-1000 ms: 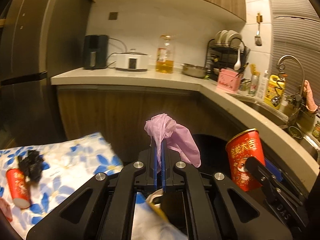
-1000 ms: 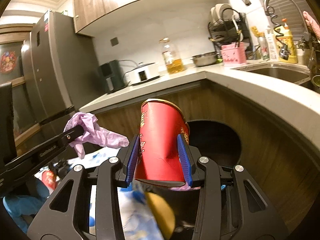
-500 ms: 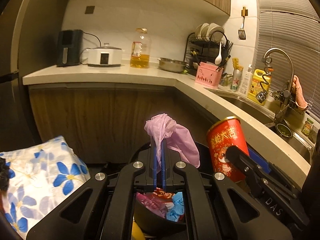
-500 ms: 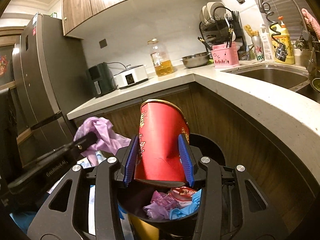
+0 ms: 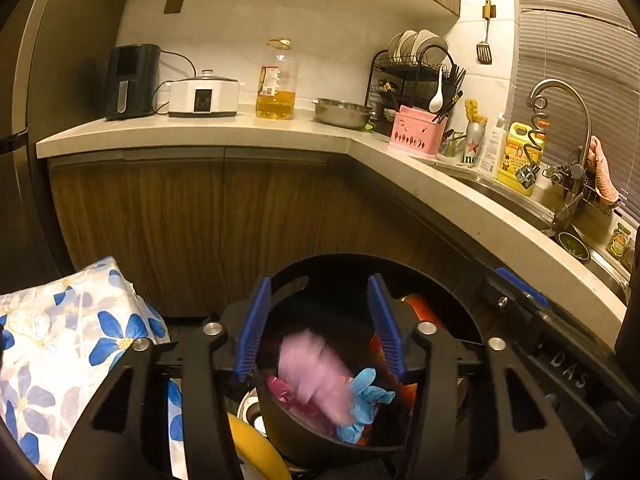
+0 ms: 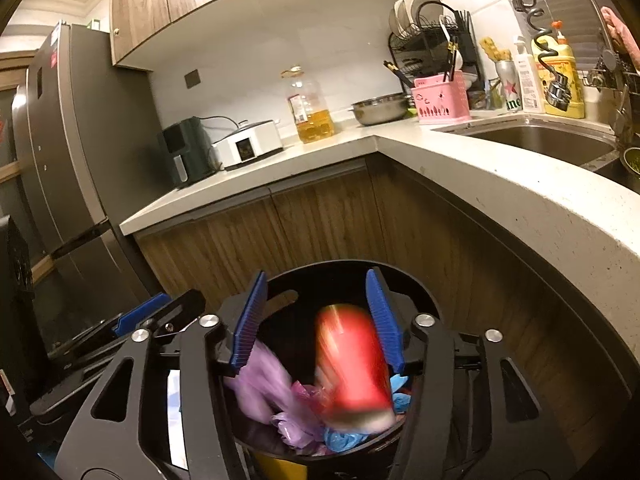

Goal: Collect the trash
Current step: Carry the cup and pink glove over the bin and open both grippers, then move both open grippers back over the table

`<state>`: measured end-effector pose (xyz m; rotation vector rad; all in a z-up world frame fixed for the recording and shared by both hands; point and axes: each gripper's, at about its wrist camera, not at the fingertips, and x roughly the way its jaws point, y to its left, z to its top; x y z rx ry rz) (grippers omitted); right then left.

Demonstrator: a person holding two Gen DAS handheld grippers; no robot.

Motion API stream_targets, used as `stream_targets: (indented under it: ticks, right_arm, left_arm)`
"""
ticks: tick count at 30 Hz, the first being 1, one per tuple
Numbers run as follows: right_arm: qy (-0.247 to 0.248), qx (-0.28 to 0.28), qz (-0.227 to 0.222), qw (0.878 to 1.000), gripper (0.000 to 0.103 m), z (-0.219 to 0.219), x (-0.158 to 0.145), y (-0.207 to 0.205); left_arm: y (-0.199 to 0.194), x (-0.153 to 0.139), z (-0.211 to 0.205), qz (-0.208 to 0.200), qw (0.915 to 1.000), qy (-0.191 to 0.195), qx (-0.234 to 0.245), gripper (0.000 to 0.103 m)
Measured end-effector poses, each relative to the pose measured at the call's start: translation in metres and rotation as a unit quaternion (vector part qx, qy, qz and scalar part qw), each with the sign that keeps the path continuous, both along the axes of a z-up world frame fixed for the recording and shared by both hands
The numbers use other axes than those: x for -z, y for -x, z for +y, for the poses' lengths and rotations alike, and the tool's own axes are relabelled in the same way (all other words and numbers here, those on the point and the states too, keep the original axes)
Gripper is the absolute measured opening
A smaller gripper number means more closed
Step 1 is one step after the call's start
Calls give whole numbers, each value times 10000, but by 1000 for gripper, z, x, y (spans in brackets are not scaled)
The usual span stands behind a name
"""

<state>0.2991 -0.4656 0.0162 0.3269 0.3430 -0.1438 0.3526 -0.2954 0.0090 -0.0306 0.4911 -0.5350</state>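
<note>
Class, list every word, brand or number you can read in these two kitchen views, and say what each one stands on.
"DAS" – on the black arm of the right gripper, seen from the left wrist.
"ine" – part of a word on the can with the red star.
Oil bottle label: too small to read.
Yellow jug label: too small.
Red cup: blurred, unreadable.

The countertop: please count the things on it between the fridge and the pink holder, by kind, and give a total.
Air fryer: 1
Electric cooker: 1
Oil bottle: 1
Metal bowl: 1
Dish rack: 1
Total: 5
</note>
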Motion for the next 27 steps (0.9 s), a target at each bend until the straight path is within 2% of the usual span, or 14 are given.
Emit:
stream_targets:
  ticks: [4, 6, 9, 14, 16, 22, 27]
  right_arm:
    - [-25, 52, 61, 10000, 60, -3, 2, 3]
    - [-7, 89, 99, 9999, 67, -2, 4, 6]
    - [87, 118, 149, 9998, 75, 2, 4, 10]
    - [392, 188, 217, 9988, 85, 18, 7, 23]
    - [513, 204, 244, 9982, 86, 25, 8, 30]
    - [983, 259, 298, 9944, 88, 52, 9, 52]
    - [1185, 205, 294, 9923, 89, 74, 8, 73]
  left_arm:
    - [0, 4, 7, 61, 9999, 39, -122, 69]
    - [2, 6, 12, 78, 9998, 28, -201, 74]
    - [8, 8, 20, 46, 9992, -130, -385, 83]
    - [25, 9, 37, -74, 9964, -422, -733, 91]
    - [32, 8, 43, -135, 9949, -497, -862, 97]
    - [63, 1, 63, -363, 9892, -685, -1241, 97]
    - [83, 0, 85, -251, 9869, -690, -1436, 97]
